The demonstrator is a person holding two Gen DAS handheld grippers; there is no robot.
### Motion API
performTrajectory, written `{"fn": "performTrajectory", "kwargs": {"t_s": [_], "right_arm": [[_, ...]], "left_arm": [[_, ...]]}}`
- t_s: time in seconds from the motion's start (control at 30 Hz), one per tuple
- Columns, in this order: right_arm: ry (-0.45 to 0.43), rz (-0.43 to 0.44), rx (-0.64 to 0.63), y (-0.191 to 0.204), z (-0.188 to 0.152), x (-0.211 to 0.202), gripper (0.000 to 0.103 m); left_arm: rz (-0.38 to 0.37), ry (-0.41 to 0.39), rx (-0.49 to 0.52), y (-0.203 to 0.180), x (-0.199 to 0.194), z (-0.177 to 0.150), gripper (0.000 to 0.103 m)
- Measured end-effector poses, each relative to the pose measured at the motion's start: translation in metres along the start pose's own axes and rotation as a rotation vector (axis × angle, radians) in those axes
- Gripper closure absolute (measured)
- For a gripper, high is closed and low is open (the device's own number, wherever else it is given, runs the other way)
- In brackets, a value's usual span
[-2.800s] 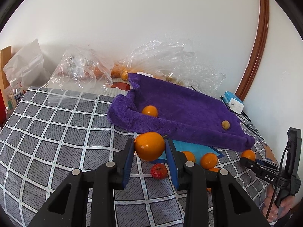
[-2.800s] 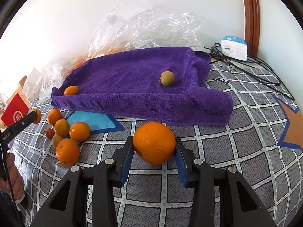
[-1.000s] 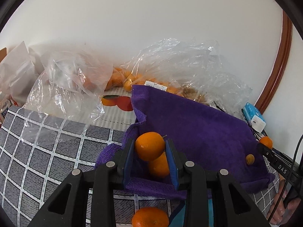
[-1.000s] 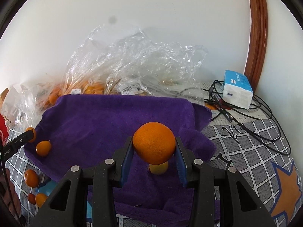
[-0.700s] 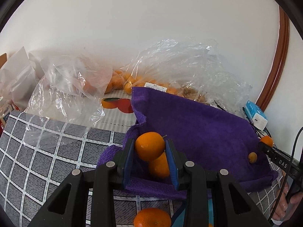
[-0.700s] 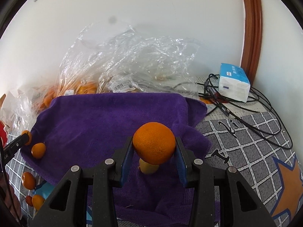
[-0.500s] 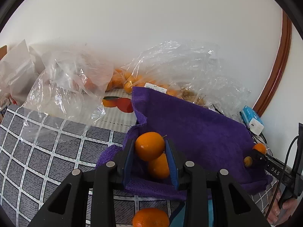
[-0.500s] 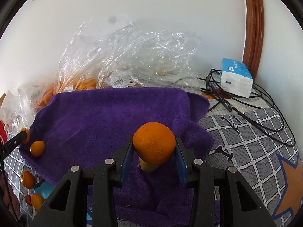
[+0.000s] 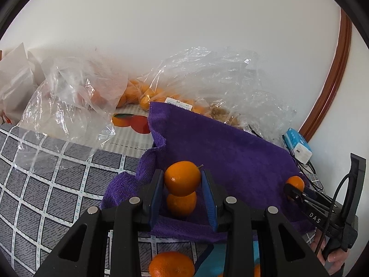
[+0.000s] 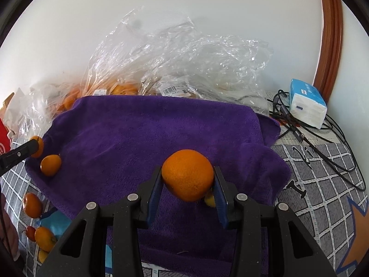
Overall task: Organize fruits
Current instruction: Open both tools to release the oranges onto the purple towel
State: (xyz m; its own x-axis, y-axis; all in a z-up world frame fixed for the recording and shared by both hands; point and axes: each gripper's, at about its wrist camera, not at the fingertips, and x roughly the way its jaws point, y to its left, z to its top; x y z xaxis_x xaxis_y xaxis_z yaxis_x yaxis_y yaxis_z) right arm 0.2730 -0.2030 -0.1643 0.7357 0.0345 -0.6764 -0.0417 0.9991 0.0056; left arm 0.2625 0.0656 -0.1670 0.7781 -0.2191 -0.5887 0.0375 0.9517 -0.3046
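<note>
My left gripper (image 9: pixel 182 181) is shut on a small orange with a stem (image 9: pixel 182 177), held just above another small orange (image 9: pixel 181 204) lying on the left end of the purple towel (image 9: pixel 221 147). My right gripper (image 10: pixel 187 176) is shut on a large orange (image 10: pixel 187 175) above the right part of the purple towel (image 10: pixel 143 133); a small yellow fruit (image 10: pixel 208 200) lies on the towel, mostly hidden behind the orange. The right gripper also shows in the left wrist view (image 9: pixel 294 185).
Several loose oranges (image 10: pixel 32 205) and a small red fruit (image 10: pixel 30 232) lie on the checked tablecloth (image 9: pixel 46 180) left of the towel. Clear plastic bags of fruit (image 10: pixel 175 69) stand behind it by the wall. A tissue pack (image 10: pixel 307 102) and black cables (image 10: pixel 322 138) lie at the right.
Both grippers carried their oranges from above the tablecloth to above the purple towel. In the last second they lowered slightly, and the right gripper now hides most of the yellow fruit.
</note>
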Motion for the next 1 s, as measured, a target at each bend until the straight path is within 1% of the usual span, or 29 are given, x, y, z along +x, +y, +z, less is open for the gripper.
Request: {"fn": "performTrajectory", "kwargs": {"t_s": [0.07, 0.13, 0.2, 0.33, 0.4, 0.47, 0.57, 0.63, 0.77, 0.83, 0.9, 0.93, 1.0], "right_arm": [[0.003, -0.003, -0.003, 0.001, 0.001, 0.002, 0.061], [0.007, 0.007, -0.014, 0.003, 0.002, 0.003, 0.061], [0.005, 0.003, -0.017, 0.003, 0.002, 0.003, 0.061], [0.004, 0.001, -0.017, 0.003, 0.001, 0.002, 0.061], [0.005, -0.003, -0.031, 0.004, 0.000, 0.001, 0.061], [0.004, -0.006, -0.041, 0.005, -0.001, 0.000, 0.058], [0.005, -0.024, -0.045, 0.005, -0.002, -0.002, 0.046], [0.007, -0.019, -0.036, 0.003, -0.002, -0.002, 0.045], [0.010, -0.008, -0.025, 0.000, -0.001, -0.003, 0.037], [0.007, -0.014, -0.028, 0.000, -0.002, -0.004, 0.035], [-0.003, -0.018, -0.031, 0.000, -0.002, -0.008, 0.031], [-0.014, -0.020, -0.031, 0.000, -0.002, -0.011, 0.030], [-0.034, -0.030, -0.025, 0.000, 0.001, -0.019, 0.029]], "left_arm": [[0.019, 0.005, 0.001, -0.001, 0.001, 0.002, 0.071], [0.058, 0.025, 0.003, -0.003, 0.003, 0.006, 0.071], [0.069, 0.045, 0.005, -0.005, 0.006, 0.010, 0.071], [0.119, 0.093, 0.026, -0.006, 0.023, 0.012, 0.071], [0.133, 0.082, 0.043, -0.009, 0.025, 0.010, 0.071], [0.143, 0.081, 0.063, -0.013, 0.026, 0.009, 0.071], [0.134, 0.097, 0.070, -0.018, 0.033, 0.009, 0.071], [0.128, 0.109, 0.069, -0.018, 0.036, 0.008, 0.071], [0.116, 0.122, 0.059, -0.017, 0.036, 0.007, 0.070], [0.106, 0.121, 0.066, -0.019, 0.029, 0.010, 0.060], [0.098, 0.084, 0.067, -0.020, 0.016, 0.016, 0.053], [0.094, 0.069, 0.066, -0.020, 0.010, 0.018, 0.050], [0.091, 0.050, 0.068, -0.020, -0.006, 0.023, 0.048]]}}
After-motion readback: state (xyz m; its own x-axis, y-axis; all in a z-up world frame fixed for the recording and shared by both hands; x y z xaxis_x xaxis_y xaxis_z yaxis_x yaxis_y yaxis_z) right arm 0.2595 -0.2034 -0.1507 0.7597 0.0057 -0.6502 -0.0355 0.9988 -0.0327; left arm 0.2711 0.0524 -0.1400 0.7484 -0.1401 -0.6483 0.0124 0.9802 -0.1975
